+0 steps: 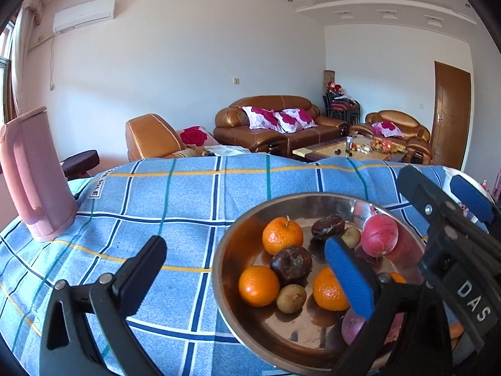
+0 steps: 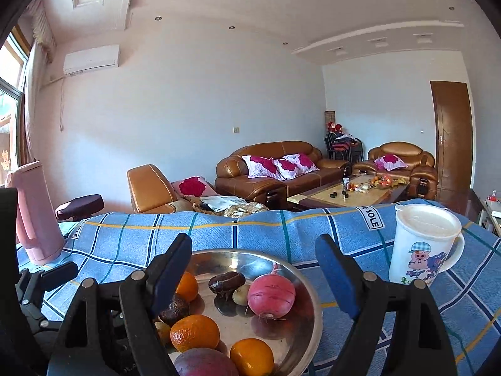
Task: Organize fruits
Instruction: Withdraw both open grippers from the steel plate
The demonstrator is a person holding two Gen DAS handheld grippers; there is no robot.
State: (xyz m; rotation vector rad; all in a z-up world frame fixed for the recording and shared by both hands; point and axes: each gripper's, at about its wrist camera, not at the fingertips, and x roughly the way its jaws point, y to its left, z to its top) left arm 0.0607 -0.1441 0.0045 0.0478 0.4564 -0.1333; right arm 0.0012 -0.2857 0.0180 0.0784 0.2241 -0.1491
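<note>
A: What is in the metal bowl (image 2: pixel 308 300) now?

B: Many fruits together. I see three oranges (image 1: pixel 282 235), bright and round, one of them with a small stem on top. There are two dark brown fruits (image 1: pixel 291 263), wrinkled and looking old. A big pink-red round one (image 2: pixel 271 296) lies at the right side of the bowl, with thin roots at its bottom. Small greenish-brown fruits (image 1: pixel 291 298) are between the others, and one more reddish fruit (image 2: pixel 205 362) is at the near edge.

A: Where does the bowl stand?

B: On the blue checked cloth (image 1: pixel 175 206), in the near part of the table. A pink jug (image 1: pixel 34 175) stands far to the left on the same cloth, and a white cup with a lid and a cartoon pig (image 2: pixel 421 246) stands to the right of the bowl.

A: And the grippers?

B: The left gripper (image 1: pixel 247 266) is open, with nothing between its fingers. One finger is over the cloth to the left of the bowl, the other, with the blue pad, is above the fruits. The right gripper (image 2: pixel 253 269) is open wide too and holds nothing. Its left finger hangs over the left part of the bowl, its right finger is over the cloth between the bowl and the cup. I cannot tell if any finger touches a fruit.
</note>
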